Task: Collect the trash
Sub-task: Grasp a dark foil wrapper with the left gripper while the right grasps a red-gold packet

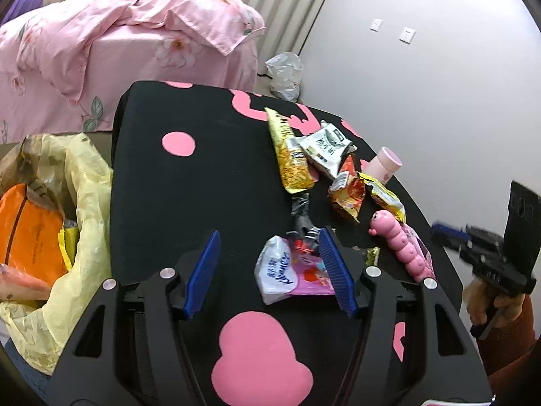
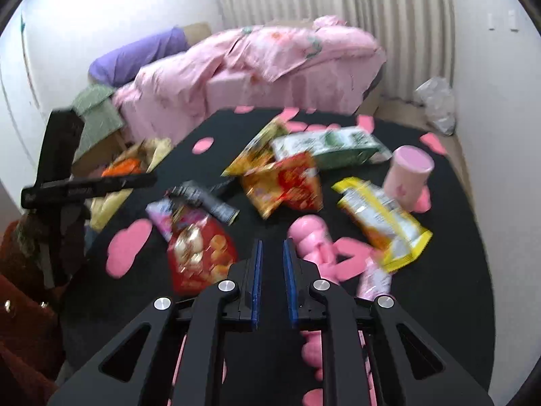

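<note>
Trash lies mostly uncollected. From your left wrist, the yellow bag [image 1: 84, 182] beside the table [image 1: 203, 176] already holds some waste, while your left gripper [image 1: 270, 267] hangs released over the tissue pack [image 1: 275, 269], pads not pressing it.

From your right wrist, snack wrappers [image 2: 287, 186] are scattered across the table; your right gripper [image 2: 272, 274] stands parted narrowly and empty beside the pink toy [image 2: 312, 243]. Most pickups remain, I judge.

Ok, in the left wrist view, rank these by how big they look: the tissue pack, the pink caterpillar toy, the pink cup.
1. Tissue pack, though it lies nearest the camera, which inflates it.
2. Pink caterpillar toy, close behind; I would not rank these two firmly.
3. Pink cup, clearly smallest, also farthest away and partly hidden by wrappers.
</note>
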